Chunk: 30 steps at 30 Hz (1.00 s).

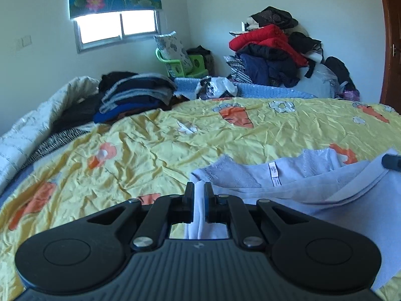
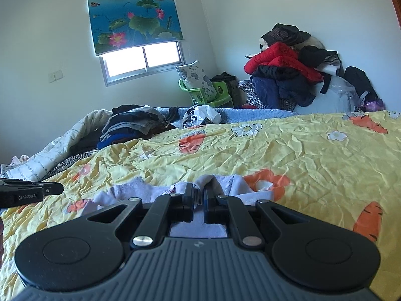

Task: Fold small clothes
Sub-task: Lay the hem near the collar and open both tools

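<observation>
A small pale lilac garment [image 1: 288, 183] with a neck label lies on the yellow carrot-print bedsheet [image 1: 150, 145], near the front. My left gripper [image 1: 199, 190] is shut on the garment's left edge, cloth pinched between the jaws. My right gripper [image 2: 199, 192] is shut on a bunched fold of the same garment [image 2: 238, 185] and holds it slightly raised off the sheet [image 2: 313, 155]. The tip of the right gripper shows at the right edge of the left wrist view [image 1: 392, 161]. The left gripper shows at the left edge of the right wrist view [image 2: 30, 192].
A stack of folded dark clothes [image 1: 135, 92] sits at the far left of the bed beside a white quilt [image 1: 32, 125]. A tall heap of red and dark clothes [image 1: 273, 50] stands against the far wall. A green chair [image 1: 185, 65] holds a pillow below the window.
</observation>
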Tool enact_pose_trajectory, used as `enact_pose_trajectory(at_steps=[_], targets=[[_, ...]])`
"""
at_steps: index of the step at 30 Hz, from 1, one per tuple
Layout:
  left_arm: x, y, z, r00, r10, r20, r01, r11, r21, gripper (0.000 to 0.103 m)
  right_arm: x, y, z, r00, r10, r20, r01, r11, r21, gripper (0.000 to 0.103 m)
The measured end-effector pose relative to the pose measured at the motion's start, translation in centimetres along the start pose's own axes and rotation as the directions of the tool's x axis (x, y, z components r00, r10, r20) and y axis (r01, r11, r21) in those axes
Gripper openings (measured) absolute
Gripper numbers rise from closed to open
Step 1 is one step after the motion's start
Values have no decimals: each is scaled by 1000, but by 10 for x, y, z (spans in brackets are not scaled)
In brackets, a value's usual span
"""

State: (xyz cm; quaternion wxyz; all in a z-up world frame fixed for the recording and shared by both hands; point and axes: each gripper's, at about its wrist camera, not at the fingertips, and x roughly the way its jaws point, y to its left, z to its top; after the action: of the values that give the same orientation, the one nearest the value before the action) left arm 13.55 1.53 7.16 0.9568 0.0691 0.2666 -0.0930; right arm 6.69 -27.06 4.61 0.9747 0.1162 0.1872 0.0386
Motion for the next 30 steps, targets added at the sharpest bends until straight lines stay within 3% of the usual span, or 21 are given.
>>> enact_pose_trajectory(at_steps=[4,6,7,9,10,11,14,16,22,24,27,29,30], targets=[[-3,17,-12,998,-65,-21,64,997,-37,8,8,-8,-12,999,-1,-33,2,999,36,10],[0,20,-18,994,-101,-39,101,995,13,13,9,-11,-18,999,-4,-48,6,999,40,10],[2,20,-19,994,-102,-44,105,993,57,21,10,-12,-21,998,-9,-55,11,999,39,10],[7,16,-18,994,-100,-49,106,983,149,50,9,-16,-24,998,-4,-58,7,998,58,10],[10,14,-16,992,-119,-40,125,973,192,75,7,-18,-25,998,4,-56,0,997,72,10],[10,13,-16,990,-141,-11,139,963,231,84,4,-20,-25,999,12,-50,-8,996,84,10],[11,8,-16,983,-170,76,133,927,350,85,-6,-21,-24,999,20,-29,-18,995,93,10],[17,4,-15,979,-191,67,151,908,390,85,-14,-19,-24,999,32,-13,-30,996,87,10],[43,12,-20,970,-239,-31,237,922,307,84,-27,-17,-22,999,33,1,-33,996,77,10],[50,19,-20,954,-294,-60,300,927,227,83,-29,-18,-23,999,37,2,-37,996,79,10],[60,23,-23,936,-336,-104,348,926,147,67,-28,-18,-26,999,31,-9,-30,997,76,10],[72,21,-26,932,-324,-163,344,932,116,50,-26,-19,-27,999,30,-18,-29,996,86,10],[78,20,-27,931,-314,-186,336,936,105,46,-25,-20,-28,999,30,-22,-28,996,90,10]])
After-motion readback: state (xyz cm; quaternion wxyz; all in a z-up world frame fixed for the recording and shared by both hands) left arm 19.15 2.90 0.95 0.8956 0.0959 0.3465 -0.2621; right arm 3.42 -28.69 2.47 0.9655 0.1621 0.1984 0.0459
